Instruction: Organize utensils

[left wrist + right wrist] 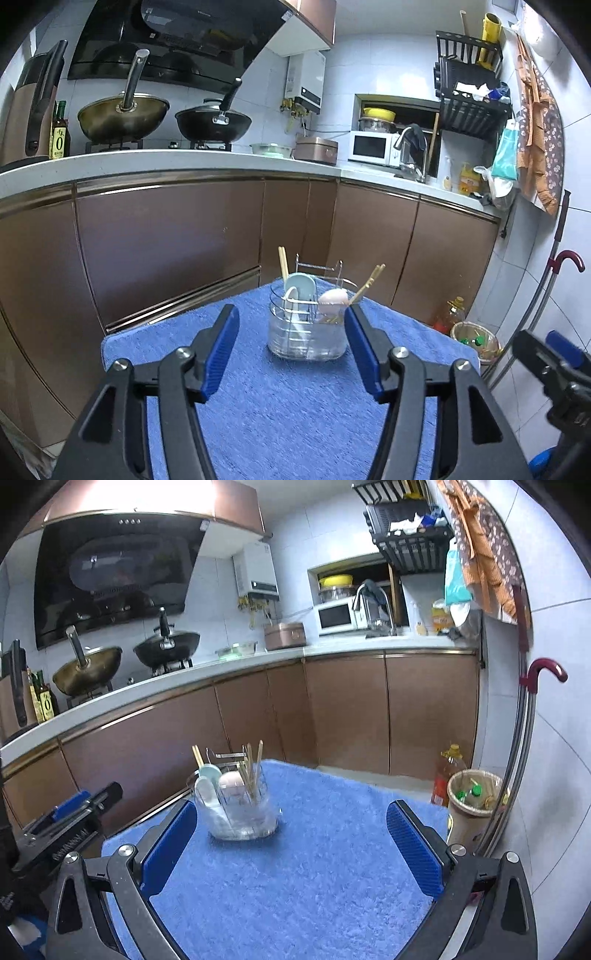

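Kitchen cabinets [166,240] face blue towel [314,867]; both tools spread, empty.

Your left wrist camera sits low behind its own gripper's fingers [229,347] and looks slightly downward across the blue towel [295,406] toward the brown cabinets [166,236] and the stove counter. Your right wrist camera looks the same way from further right, angled a bit leftward. Both share the clear utensil holder [308,332] [242,812], near in each view, and the kitchen behind. Each view catches the other gripper at its edge: the right gripper [554,373], the left gripper [70,819].
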Demonstrator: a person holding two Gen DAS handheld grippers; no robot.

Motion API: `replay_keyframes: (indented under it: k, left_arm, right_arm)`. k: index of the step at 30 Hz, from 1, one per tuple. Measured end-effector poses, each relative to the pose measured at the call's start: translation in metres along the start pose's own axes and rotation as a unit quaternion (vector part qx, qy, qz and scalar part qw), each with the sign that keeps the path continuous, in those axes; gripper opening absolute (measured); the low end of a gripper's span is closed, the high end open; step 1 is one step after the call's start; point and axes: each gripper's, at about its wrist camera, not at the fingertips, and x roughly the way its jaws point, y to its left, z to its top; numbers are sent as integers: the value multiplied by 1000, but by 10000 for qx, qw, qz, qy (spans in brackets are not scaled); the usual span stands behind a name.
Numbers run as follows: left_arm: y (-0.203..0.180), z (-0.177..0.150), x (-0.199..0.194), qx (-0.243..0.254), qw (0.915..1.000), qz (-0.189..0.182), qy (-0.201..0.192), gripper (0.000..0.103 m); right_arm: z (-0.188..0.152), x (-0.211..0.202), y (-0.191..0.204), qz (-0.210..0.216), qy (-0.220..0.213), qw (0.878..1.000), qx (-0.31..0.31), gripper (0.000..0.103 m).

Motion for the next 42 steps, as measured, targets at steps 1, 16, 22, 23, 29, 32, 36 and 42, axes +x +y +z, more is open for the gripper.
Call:
replay_keyframes:
  k: [1, 16, 22, 23, 29, 32, 36, 42]
  left_arm:
    - [-1, -1, 1, 25, 10000, -9, 49, 57]
    - [-24, -15, 28, 571, 9963, 83, 637, 57]
    - [-29, -19, 37, 652, 9954, 178, 677, 57]
    - [-30, -19, 38, 665, 9953, 183, 680, 57]
    - [-31, -22, 43, 710, 9948, 203, 704, 57]
    - [-31, -21, 44, 712, 9948, 185, 703, 57]
    - [-31, -21, 43, 735, 9949, 154, 681, 57]
    - [-32, -20, 41, 734, 9949, 136, 677, 57]
  right_arm:
    - [-2, 2, -2, -45, 45, 10000, 10, 103]
    - [-18, 34, -31, -692, 599, 9958, 19, 103]
    - [-22, 45, -37, -727, 730, 9947, 46, 103]
    - [-22, 46, -37, -717, 745, 9946, 48, 103]
    - [-23, 52, -36, -685, 800, 9944, 33, 103]
    - [-23, 53, -36, -679, 812, 9944, 14, 103]
    - [-22, 53, -35, -673, 799, 9945, -9, 103]
    - [-21, 50, -34, -686, 759, 9947, -17, 103]
